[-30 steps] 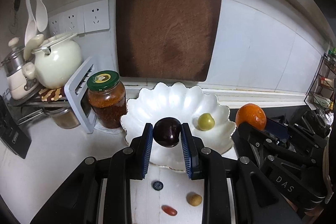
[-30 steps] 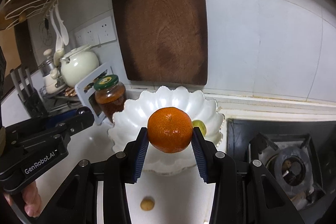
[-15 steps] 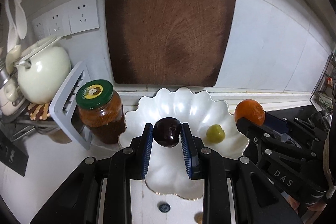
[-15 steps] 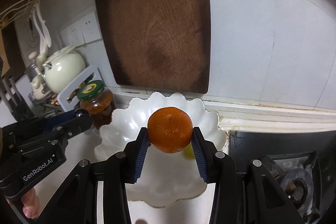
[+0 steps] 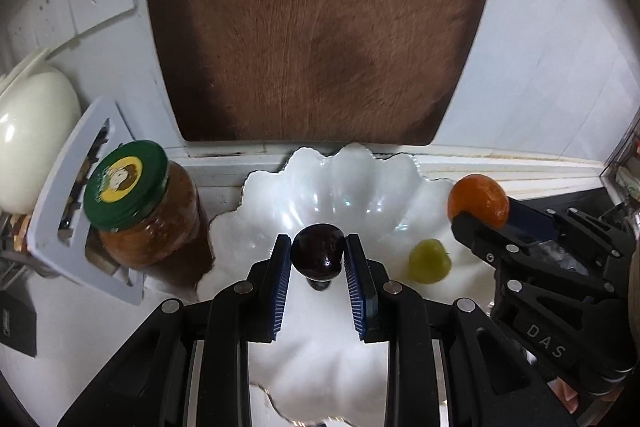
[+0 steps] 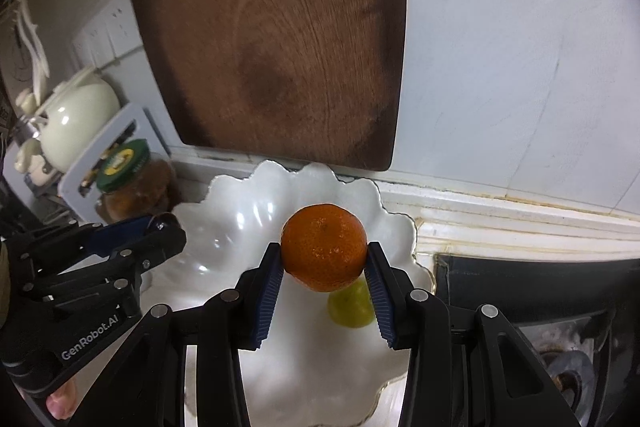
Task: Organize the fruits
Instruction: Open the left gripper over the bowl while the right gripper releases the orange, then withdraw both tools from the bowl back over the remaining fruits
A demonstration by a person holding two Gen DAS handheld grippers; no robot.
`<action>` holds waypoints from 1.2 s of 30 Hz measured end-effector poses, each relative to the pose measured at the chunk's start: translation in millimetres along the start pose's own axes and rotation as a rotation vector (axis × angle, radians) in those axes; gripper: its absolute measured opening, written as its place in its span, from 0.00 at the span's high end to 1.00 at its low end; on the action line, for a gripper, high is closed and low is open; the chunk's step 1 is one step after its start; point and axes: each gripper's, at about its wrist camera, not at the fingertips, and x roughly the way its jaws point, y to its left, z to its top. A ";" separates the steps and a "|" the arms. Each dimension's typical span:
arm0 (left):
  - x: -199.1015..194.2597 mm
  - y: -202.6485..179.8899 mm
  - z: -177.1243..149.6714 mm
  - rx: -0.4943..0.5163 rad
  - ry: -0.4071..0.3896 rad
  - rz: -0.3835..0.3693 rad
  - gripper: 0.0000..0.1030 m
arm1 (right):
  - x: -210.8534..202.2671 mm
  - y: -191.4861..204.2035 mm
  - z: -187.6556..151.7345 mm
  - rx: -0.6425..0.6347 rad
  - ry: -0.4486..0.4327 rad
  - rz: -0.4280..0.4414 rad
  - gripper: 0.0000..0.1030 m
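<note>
Fruits are held above the scalloped plate [image 5: 256, 195] (near rim cut off): dark plum [image 5: 318, 255] clamped by left gripper [image 5: 318, 259], orange [image 6: 324, 253] by right gripper [image 6: 325, 267], half-hiding a green fruit [image 6: 354, 311].

Both tongs are built of matte black, angular linkage arms joined by round silver screws, and each finger ends in a blue ribbed pad. The left tongs [image 5: 318, 259] carry white "GenRobot.AI" lettering on the side of the body, while the right tongs [image 6: 324, 263] show white "DAS" lettering
</note>
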 end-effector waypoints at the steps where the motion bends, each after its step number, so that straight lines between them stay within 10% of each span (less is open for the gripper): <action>1: 6.9 -0.4 2.7 0.006 0.010 0.008 0.73 | 6.3 -1.2 2.0 0.000 0.014 -0.001 0.58; 22: 79.6 -8.6 20.8 0.040 0.176 0.060 0.73 | 78.0 -17.4 12.6 0.025 0.184 0.002 0.58; 26: 78.1 -9.1 22.2 0.031 0.176 0.073 0.51 | 80.6 -20.9 12.9 0.031 0.201 -0.016 0.57; 36: 43.8 -10.1 17.3 0.012 0.148 0.127 0.44 | 55.1 -23.9 11.3 0.019 0.148 -0.059 0.47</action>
